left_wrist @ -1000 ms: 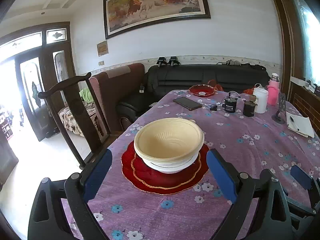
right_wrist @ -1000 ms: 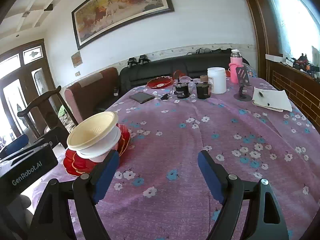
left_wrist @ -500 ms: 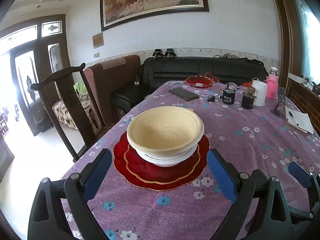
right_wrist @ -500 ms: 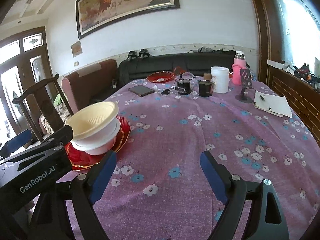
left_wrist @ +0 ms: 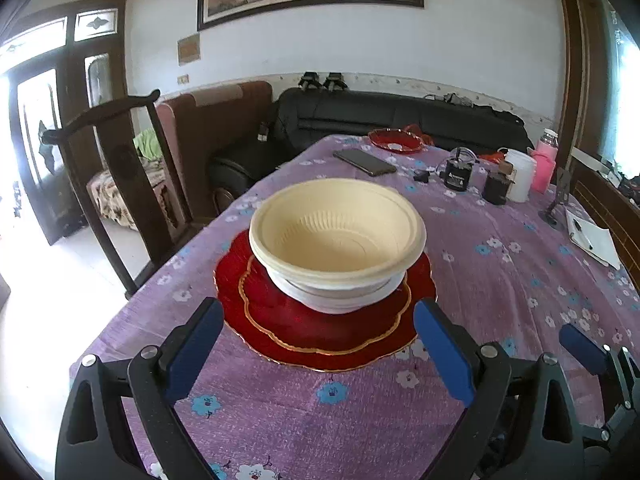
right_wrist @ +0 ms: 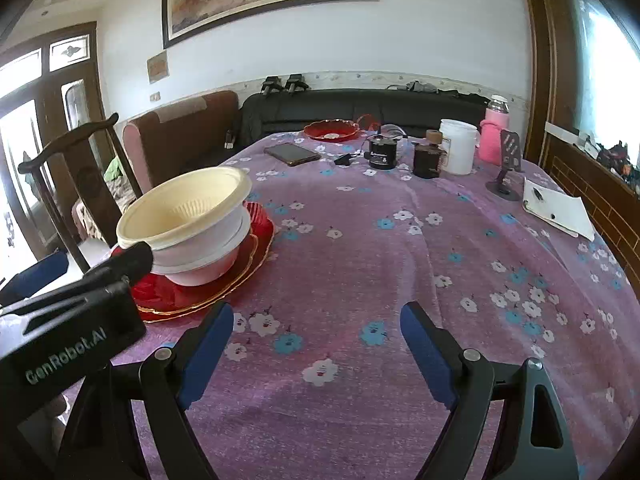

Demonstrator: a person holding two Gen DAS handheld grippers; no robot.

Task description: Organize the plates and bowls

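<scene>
A cream bowl point(left_wrist: 338, 232) sits nested in a white bowl point(left_wrist: 340, 296), stacked on red plates with a gold rim point(left_wrist: 304, 328) on the purple flowered tablecloth. My left gripper point(left_wrist: 318, 316) is open and empty, just in front of the stack, with its jaws on either side of the plates' near edge. The stack also shows in the right wrist view, with the cream bowl point(right_wrist: 184, 210) at the left. My right gripper point(right_wrist: 316, 320) is open and empty over bare cloth to the right of the stack. Another red plate point(right_wrist: 330, 130) lies at the table's far end.
A phone point(right_wrist: 292, 154), black jars point(right_wrist: 382, 152), a white tub point(right_wrist: 458, 152), a pink bottle point(right_wrist: 494, 136), a phone stand point(right_wrist: 506, 168) and a notepad with pen point(right_wrist: 556, 206) lie at the far and right side. A wooden chair point(left_wrist: 116, 168) stands left of the table.
Both grippers have tilted down and drawn closer to the table; the bowl stack looms larger and more central in the left view. Both stay open. The stack has not moved.
</scene>
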